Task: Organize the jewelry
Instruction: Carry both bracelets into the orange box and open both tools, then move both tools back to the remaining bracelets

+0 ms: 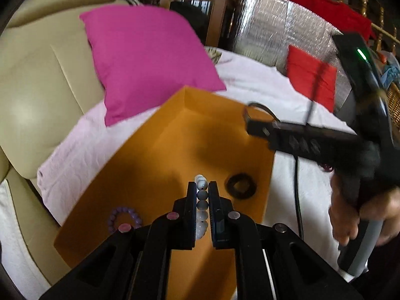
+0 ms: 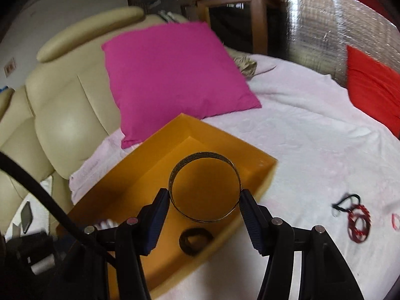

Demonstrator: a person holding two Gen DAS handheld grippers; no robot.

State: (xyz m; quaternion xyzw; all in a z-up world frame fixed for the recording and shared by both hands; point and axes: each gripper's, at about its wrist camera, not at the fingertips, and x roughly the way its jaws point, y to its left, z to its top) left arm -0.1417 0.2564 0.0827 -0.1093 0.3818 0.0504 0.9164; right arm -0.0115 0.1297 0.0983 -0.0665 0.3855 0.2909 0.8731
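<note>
Jaws of both grippers were loaded over the box (image 2: 260,172), left gripper (image 1: 202,190) clamping beads (image 1: 202,195), right gripper (image 2: 203,200) spanning a bangle (image 2: 205,190), so I judged lowering before letting go best.

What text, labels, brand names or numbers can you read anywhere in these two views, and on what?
None can be read.
Orange box: plain, no print.
Bangle in the right gripper: textured band, no lettering visible.
Wall plate: marks too small and blurred to read.
Right gripper's body in the left wrist view: a green light, no legible text.
</note>
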